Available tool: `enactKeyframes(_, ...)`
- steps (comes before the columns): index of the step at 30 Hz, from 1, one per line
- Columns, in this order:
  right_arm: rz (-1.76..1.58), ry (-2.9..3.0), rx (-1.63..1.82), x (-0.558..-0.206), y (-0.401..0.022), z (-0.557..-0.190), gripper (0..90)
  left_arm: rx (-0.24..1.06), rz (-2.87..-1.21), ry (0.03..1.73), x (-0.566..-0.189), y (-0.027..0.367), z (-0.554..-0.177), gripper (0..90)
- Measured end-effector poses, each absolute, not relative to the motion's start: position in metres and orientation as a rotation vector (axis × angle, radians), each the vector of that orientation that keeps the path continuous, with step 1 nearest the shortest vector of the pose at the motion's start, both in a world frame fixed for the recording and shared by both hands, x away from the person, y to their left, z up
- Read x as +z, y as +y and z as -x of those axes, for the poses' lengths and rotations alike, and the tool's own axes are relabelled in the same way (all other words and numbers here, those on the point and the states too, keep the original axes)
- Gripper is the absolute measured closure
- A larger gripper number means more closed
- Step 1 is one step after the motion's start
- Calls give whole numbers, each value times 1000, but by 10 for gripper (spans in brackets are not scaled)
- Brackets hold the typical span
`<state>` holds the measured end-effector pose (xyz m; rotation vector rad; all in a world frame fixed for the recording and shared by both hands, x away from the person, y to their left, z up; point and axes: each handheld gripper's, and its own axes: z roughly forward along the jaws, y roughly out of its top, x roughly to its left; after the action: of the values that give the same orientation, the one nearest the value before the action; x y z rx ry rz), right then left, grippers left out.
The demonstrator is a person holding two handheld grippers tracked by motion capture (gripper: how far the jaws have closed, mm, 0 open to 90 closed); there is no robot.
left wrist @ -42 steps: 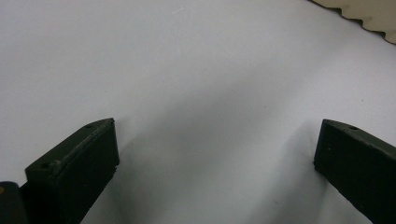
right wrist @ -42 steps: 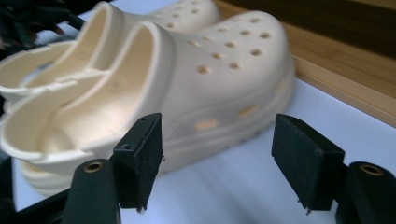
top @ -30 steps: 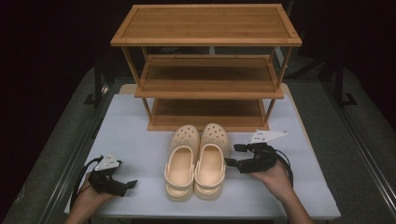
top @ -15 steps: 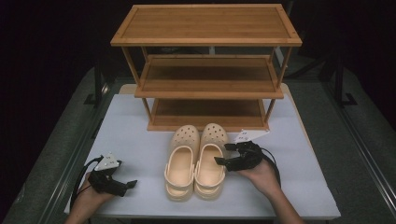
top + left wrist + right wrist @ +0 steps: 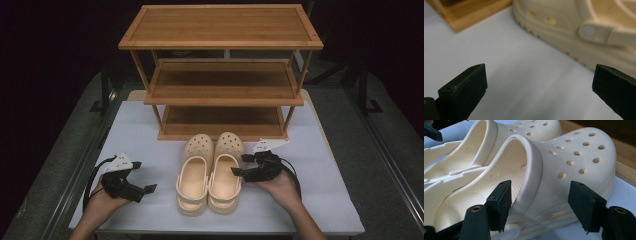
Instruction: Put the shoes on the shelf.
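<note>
Table: a white-covered table [image 5: 150,130] is seen from above, with a dark floor around it.
Rack: a 3-shelf wooden rack [image 5: 220,30] is stood at the far side of the table; its bottom shelf is set just behind the toes of the clogs.
Clogs: 2 cream clogs are laid side by side near the middle of the table, touching, toes toward the rack and heel straps toward the person.
Left clog: [image 5: 193,177] is placed on the left of the pair; its side wall and strap rivet are seen close in the left gripper view [image 5: 584,35].
Right clog: [image 5: 226,172] is placed on the right of the pair; its perforated upper is shown in the right gripper view [image 5: 564,167].
Right gripper: [image 5: 239,164] is held in the right hand [image 5: 280,187] against the right clog's outer side. Its jaws have just been closing and are set astride the collar edge of the upper, 1 inside the opening and 1 outside [image 5: 540,200]; a gap is left on the outer side, so the clog is not yet pinched.
Left gripper: [image 5: 143,176] is held in the left hand [image 5: 100,202], well apart from the left clog. Its jaws are spread wide [image 5: 539,87], with bare tabletop between them.
</note>
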<state>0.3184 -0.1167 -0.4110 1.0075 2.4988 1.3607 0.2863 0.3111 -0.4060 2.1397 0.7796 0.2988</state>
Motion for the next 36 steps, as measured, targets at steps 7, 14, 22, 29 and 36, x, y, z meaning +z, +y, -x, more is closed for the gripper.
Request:
enactKeyframes(7,-1008,2498,1362,-411,-117,-318,351,282,-2121,700,-387,282,-299,0)
enactKeyframes(14,-1007,2499,1367,-411,-117,-319,351,253,-2129,626,-382,243,-314,1)
enactKeyframes(22,-1010,2497,1366,-411,-117,-318,353,226,-2160,612,-390,221,-323,117)
enactKeyframes(29,-1019,2495,1365,-411,-117,-318,360,256,-2183,619,-394,219,-324,296)
enactKeyframes(36,-1022,2495,1363,-410,-117,-317,399,280,-2213,639,-397,218,-325,438)
